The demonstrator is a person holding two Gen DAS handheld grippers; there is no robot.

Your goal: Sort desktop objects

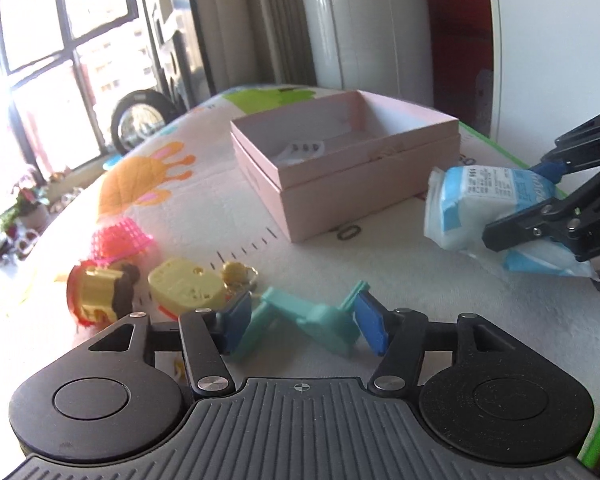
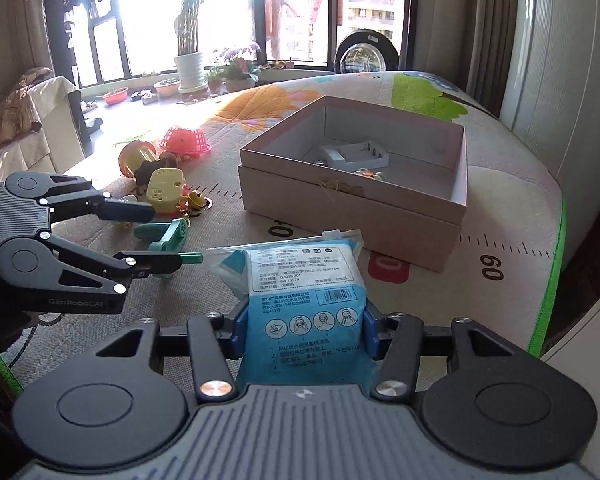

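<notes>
My left gripper (image 1: 303, 326) is low over the play mat, jaws part open. A teal plastic crank toy (image 1: 324, 316) lies on the mat between its blue pads (image 1: 370, 328), filling most of the gap; I see no firm press. From the right wrist view, the left gripper (image 2: 160, 236) straddles the same teal toy (image 2: 168, 236). My right gripper (image 2: 304, 332) is shut on a blue and white soft packet (image 2: 304, 280) and holds it above the mat, short of the open pink box (image 2: 340, 216). That right gripper (image 1: 528, 204) and the packet (image 1: 472, 192) show at right.
The pink box (image 1: 360, 196) holds a white battery holder (image 2: 354, 156) and a small colourful item (image 2: 370, 176). Left of the teal toy lie a yellow toy (image 1: 186, 284), a gold bell (image 1: 236, 272), a gold and red toy (image 1: 96, 292) and a pink basket (image 1: 124, 236). The mat's green edge (image 2: 548, 300) runs at right.
</notes>
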